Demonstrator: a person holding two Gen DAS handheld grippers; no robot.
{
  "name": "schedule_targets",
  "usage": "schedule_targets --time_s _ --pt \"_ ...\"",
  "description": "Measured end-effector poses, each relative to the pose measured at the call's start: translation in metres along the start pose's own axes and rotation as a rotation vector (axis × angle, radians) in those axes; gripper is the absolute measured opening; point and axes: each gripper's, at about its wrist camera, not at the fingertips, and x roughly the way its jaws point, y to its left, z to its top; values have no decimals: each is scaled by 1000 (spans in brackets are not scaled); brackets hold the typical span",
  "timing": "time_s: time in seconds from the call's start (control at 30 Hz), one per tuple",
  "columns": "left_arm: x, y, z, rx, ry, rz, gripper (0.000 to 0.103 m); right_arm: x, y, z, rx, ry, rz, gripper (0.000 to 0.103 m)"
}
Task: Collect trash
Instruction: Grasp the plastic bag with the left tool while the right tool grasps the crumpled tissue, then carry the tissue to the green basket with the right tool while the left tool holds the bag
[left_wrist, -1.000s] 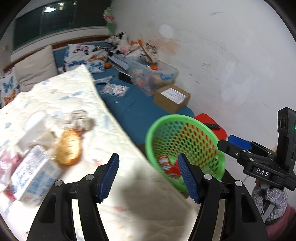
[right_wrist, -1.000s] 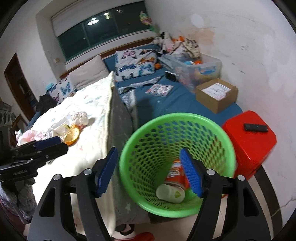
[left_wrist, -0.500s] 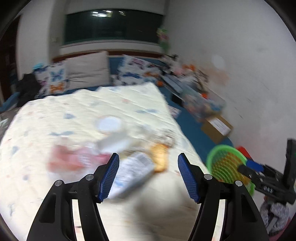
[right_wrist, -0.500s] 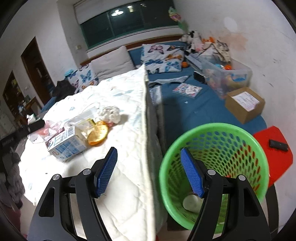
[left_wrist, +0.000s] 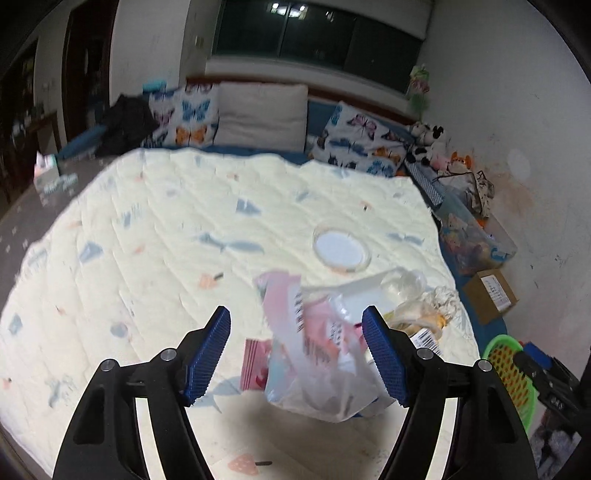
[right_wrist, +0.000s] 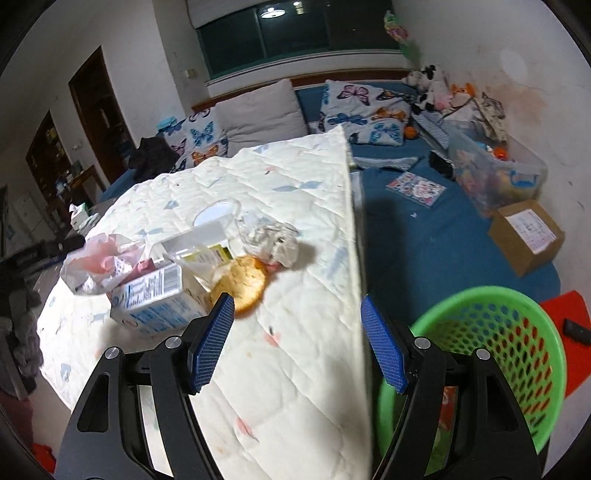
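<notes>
over the cream quilt (left_wrist: 147, 258), the left gripper (left_wrist: 297, 354) has its jaws opening, the crumpled plastic bag (left_wrist: 317, 369) lying in line between them with the pads clear of it. a clear round lid (left_wrist: 341, 249) sits farther up the quilt. the right gripper (right_wrist: 297, 345) hangs with jaws apart and nothing between them, above the quilt's edge. just beyond its left pad lie an orange peel (right_wrist: 243, 282), a milk carton (right_wrist: 155, 299) and a wad of tissue (right_wrist: 280, 243). the green basket (right_wrist: 517, 306) stands on the floor beside the bed.
</notes>
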Motion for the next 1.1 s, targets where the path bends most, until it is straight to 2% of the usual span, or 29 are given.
schedule_targets --time_s 0.2,0.43,0.6,0.67,0.83,1.0,1.1 --pt "17 3 -11 -3 70 -21 70 37 8 19 -16 40 28 71" --pt "28 5 -17 8 111 -47 60 82 14 38 -6 83 50 71" --pt "30 6 -20 22 115 -53 52 110 11 47 19 115 55 71" --pt "29 7 -20 23 116 -59 44 120 10 47 26 133 55 71" --pt "27 6 -22 25 109 -71 32 136 14 45 20 155 47 71" --pt "23 6 -21 29 95 -80 23 142 15 44 23 161 61 61" --pt "20 7 -21 31 84 -82 21 138 17 45 16 146 58 58"
